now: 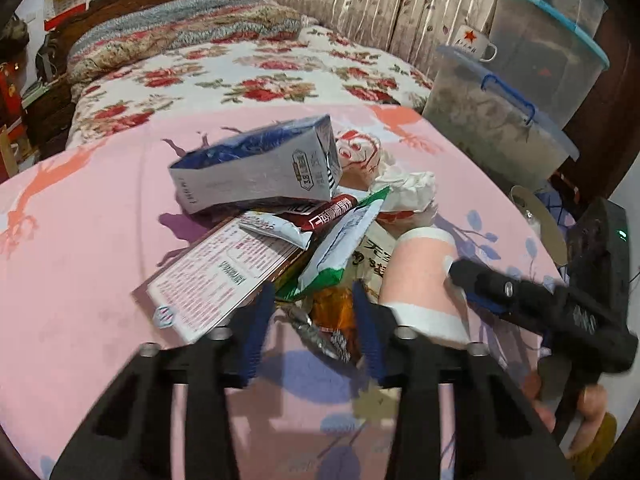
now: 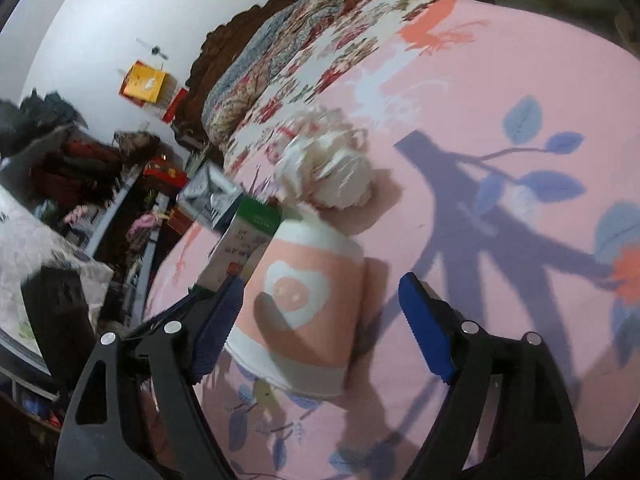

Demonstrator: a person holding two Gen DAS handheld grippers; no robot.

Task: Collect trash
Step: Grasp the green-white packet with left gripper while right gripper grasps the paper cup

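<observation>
Your trash lies in one heap on the pink bedsheet [image 1: 80, 240]. A blue-and-white carton [image 1: 256, 168] rests tilted on top, over a printed flat box [image 1: 216, 280], a green-and-white wrapper [image 1: 340, 240] and crumpled white paper [image 1: 408, 192].

Your left gripper [image 1: 314, 320] points down at the near edge of the heap. Its fingers [image 1: 256, 320] are drawn narrow, and an orange foil wrapper [image 1: 332, 320] sits between them; the pads seem to press on it, though the view does not settle this.

Your right gripper [image 2: 320, 312] has its fingers [image 2: 428, 320] spread wide around the pink paper cup [image 2: 304, 300], which lies on its side with a white heart on its wall. One pad is just beside the cup, the other well apart from it. You cannot see inside the cup.

At the bedside stand clear storage bins with blue lids [image 1: 520, 120]; their contents look murky. A white mug [image 1: 476, 44] sits on the lower lid.
</observation>
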